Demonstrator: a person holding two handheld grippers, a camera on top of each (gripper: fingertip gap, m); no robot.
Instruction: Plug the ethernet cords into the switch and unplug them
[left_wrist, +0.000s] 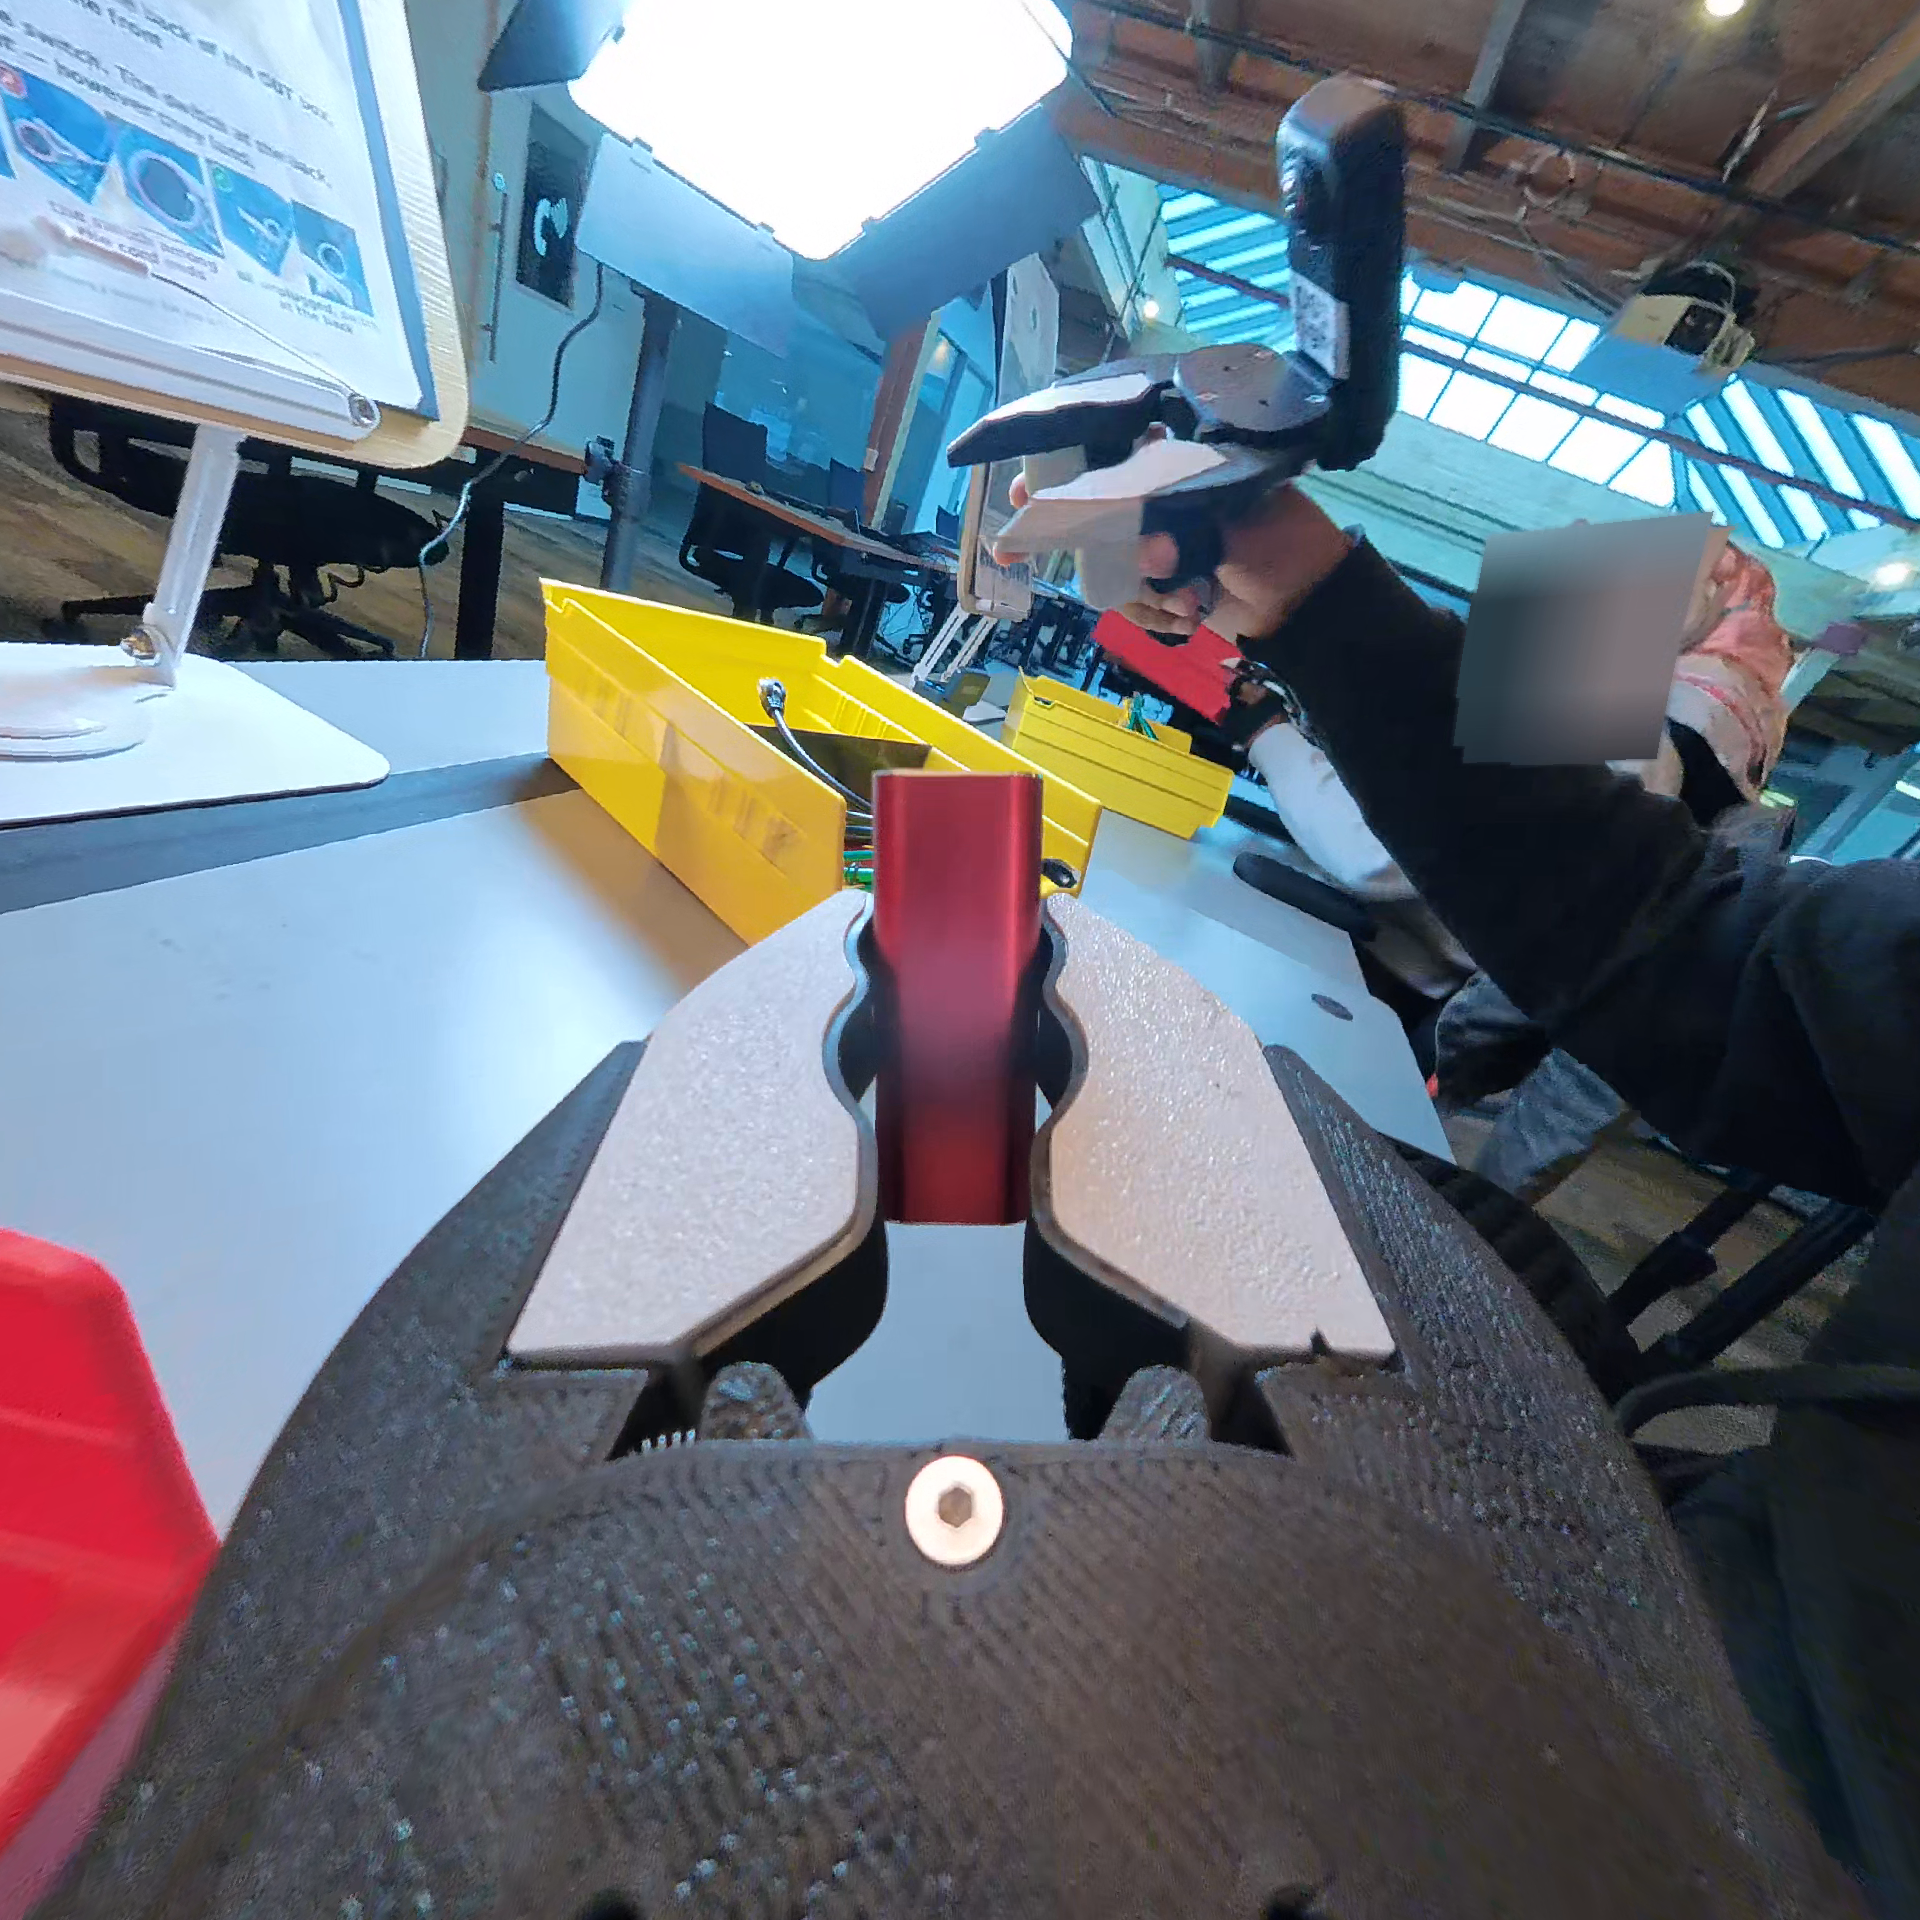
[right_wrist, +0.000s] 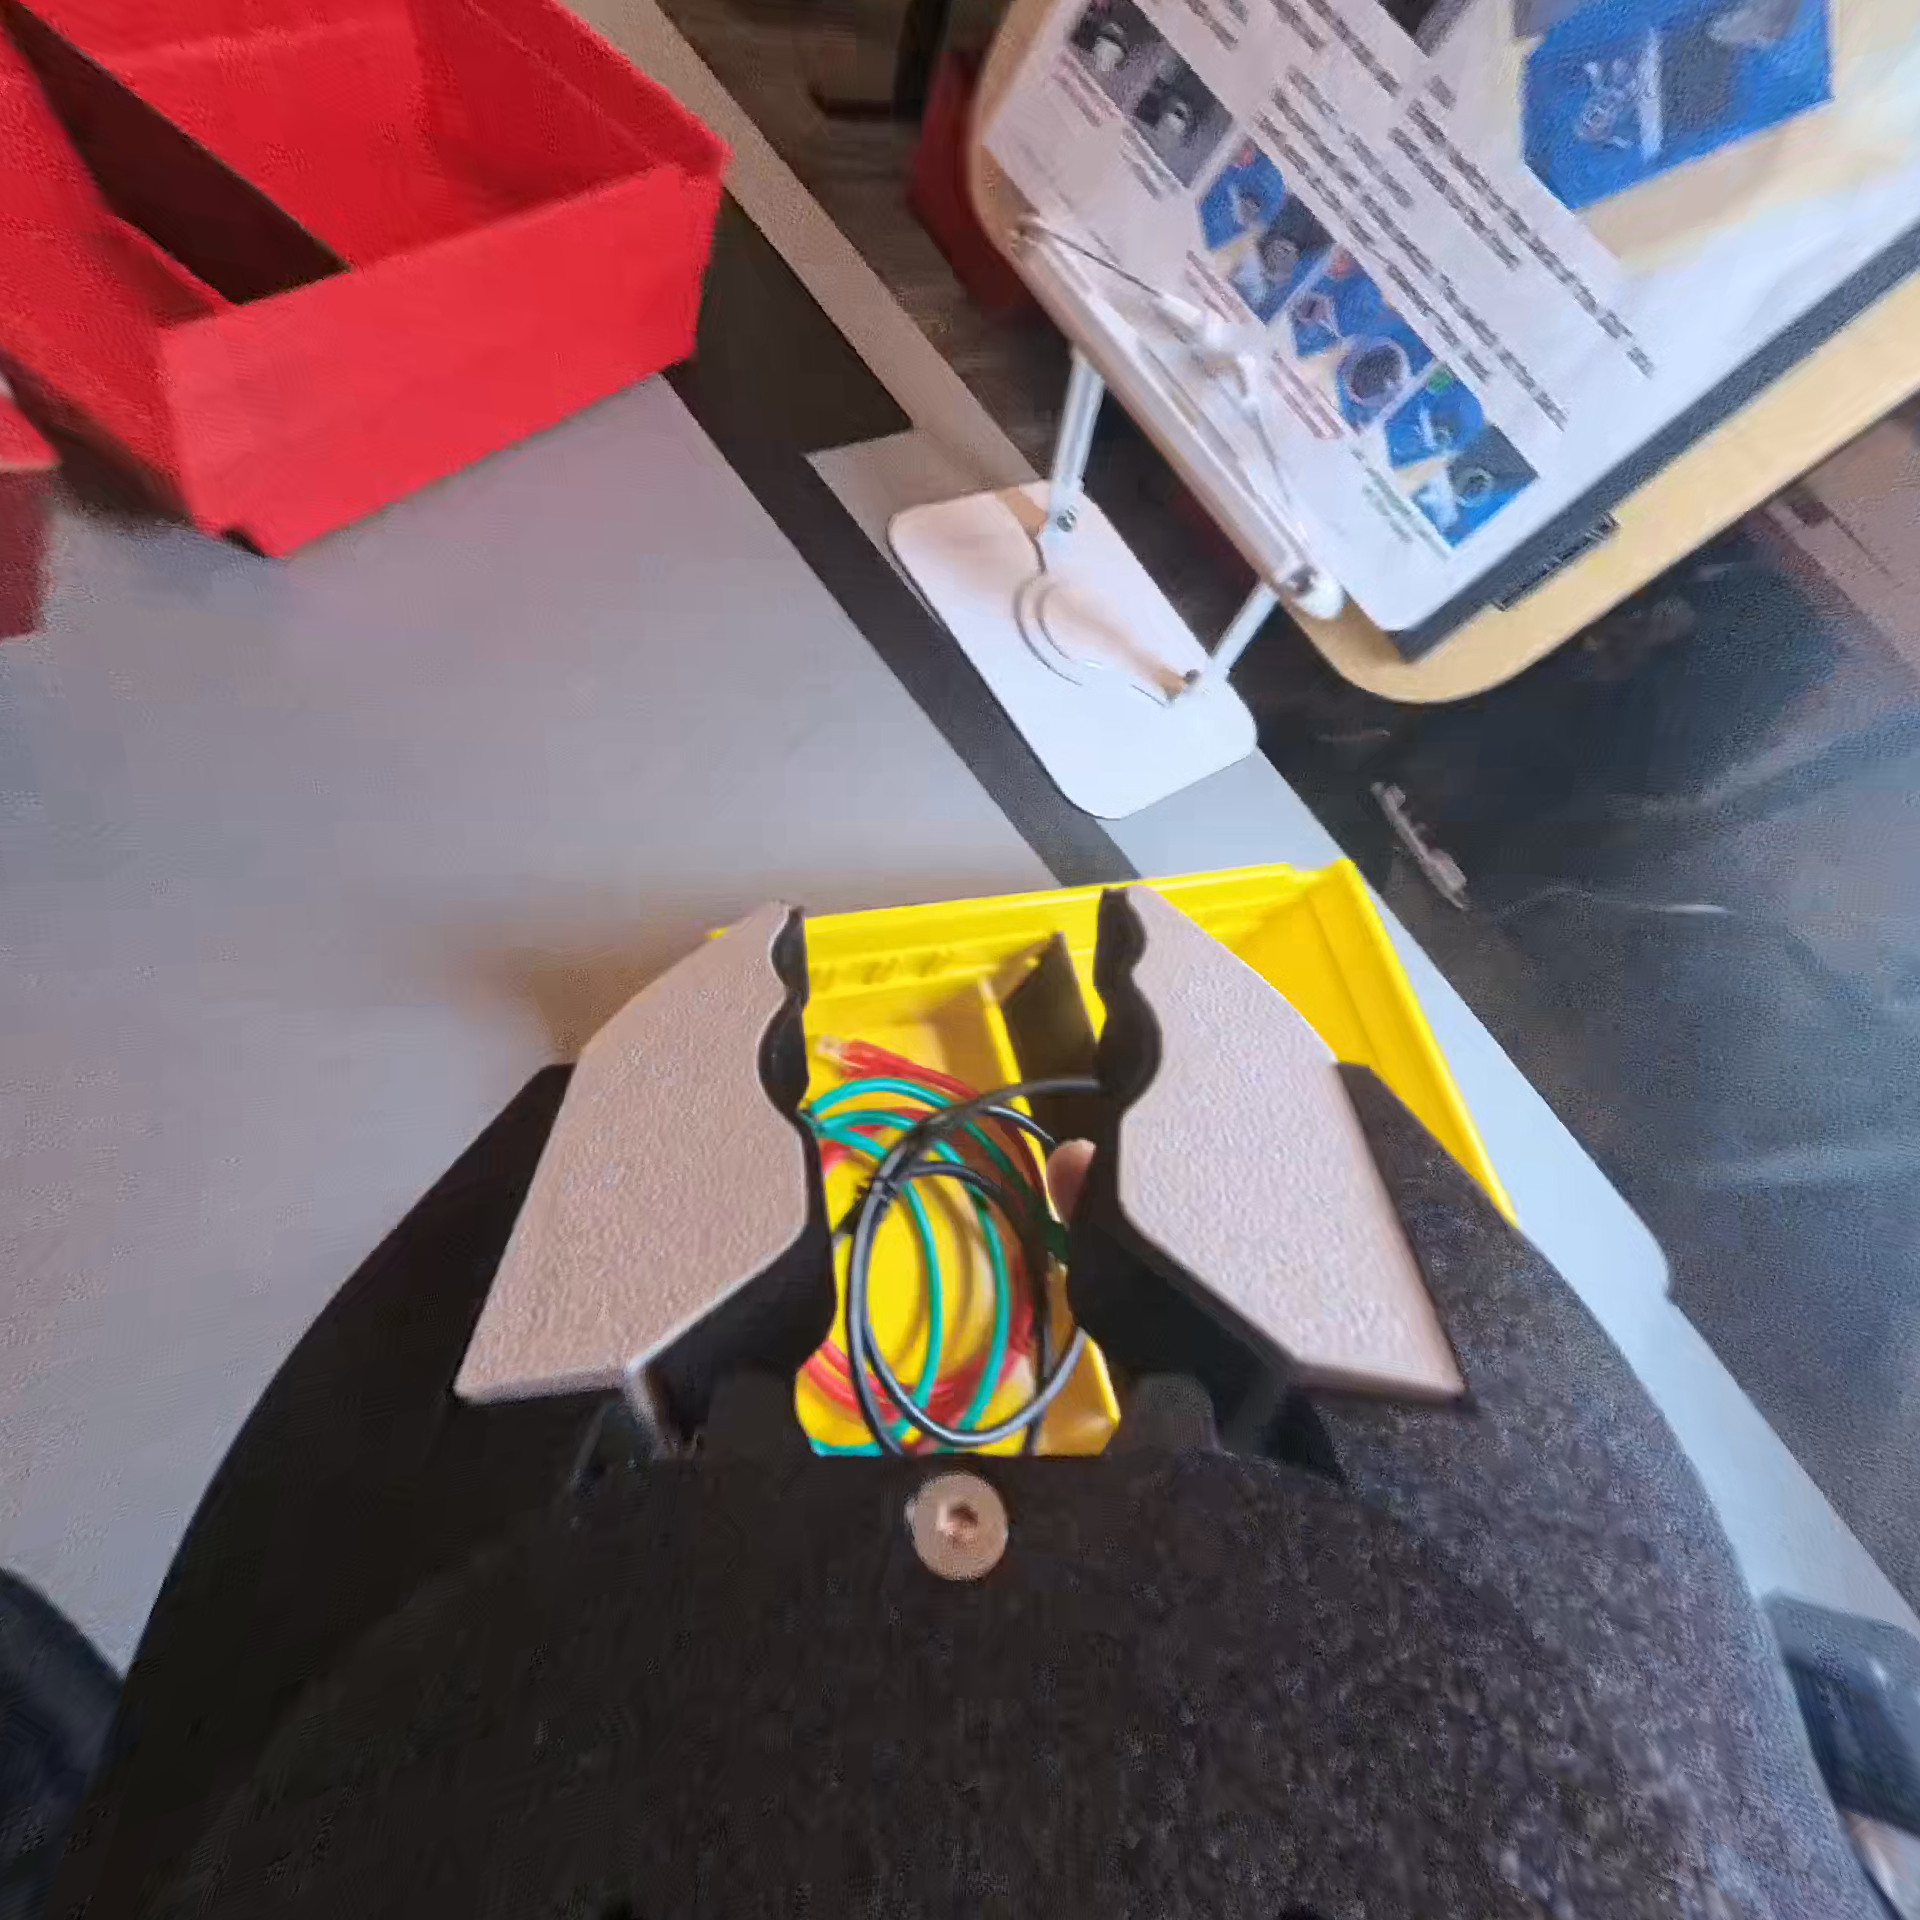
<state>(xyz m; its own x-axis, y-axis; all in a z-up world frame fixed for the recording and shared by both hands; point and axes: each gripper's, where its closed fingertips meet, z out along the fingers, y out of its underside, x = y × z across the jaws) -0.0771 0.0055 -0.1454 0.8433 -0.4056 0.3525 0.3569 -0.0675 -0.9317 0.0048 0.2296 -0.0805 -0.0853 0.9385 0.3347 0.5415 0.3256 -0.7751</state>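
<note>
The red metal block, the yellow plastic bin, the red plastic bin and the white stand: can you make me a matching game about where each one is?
Things:
1. red metal block
2. yellow plastic bin
3. red plastic bin
4. white stand

Places:
A. holds up an instruction sheet
B. gripped by the left gripper
C. under the open right gripper, with coiled wires inside
D. far corner of the grey table

Pairs: 1-B, 2-C, 3-D, 4-A

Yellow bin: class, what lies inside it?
Inside the yellow bin lie coiled green, red and black wires beside a dark divider. The right gripper, open above, covers the rest.
</note>
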